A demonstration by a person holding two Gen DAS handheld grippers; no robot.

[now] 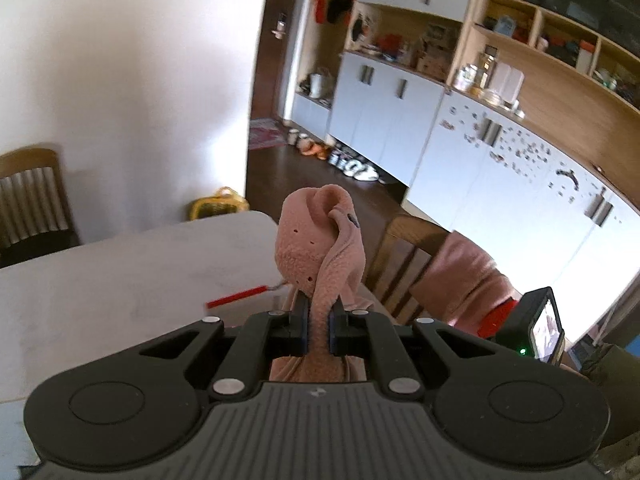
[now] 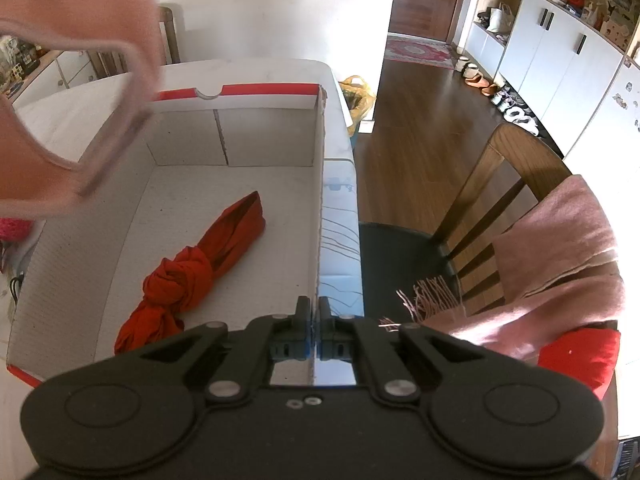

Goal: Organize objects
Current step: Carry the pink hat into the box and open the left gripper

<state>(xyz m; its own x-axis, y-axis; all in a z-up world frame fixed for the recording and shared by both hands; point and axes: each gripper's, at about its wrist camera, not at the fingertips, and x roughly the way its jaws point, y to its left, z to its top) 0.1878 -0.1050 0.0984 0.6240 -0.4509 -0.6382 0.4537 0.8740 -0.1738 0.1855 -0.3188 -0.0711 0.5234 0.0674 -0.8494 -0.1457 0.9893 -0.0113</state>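
Left tongs (image 1: 319,312) clamp pink fleece garment (image 1: 320,240), lifted above the desk (image 1: 120,280). Right tongs (image 2: 313,312) pinch right wall of white cardboard box (image 2: 320,200), near desk's right edge. Red knotted cloth (image 2: 192,272) lies inside the box.
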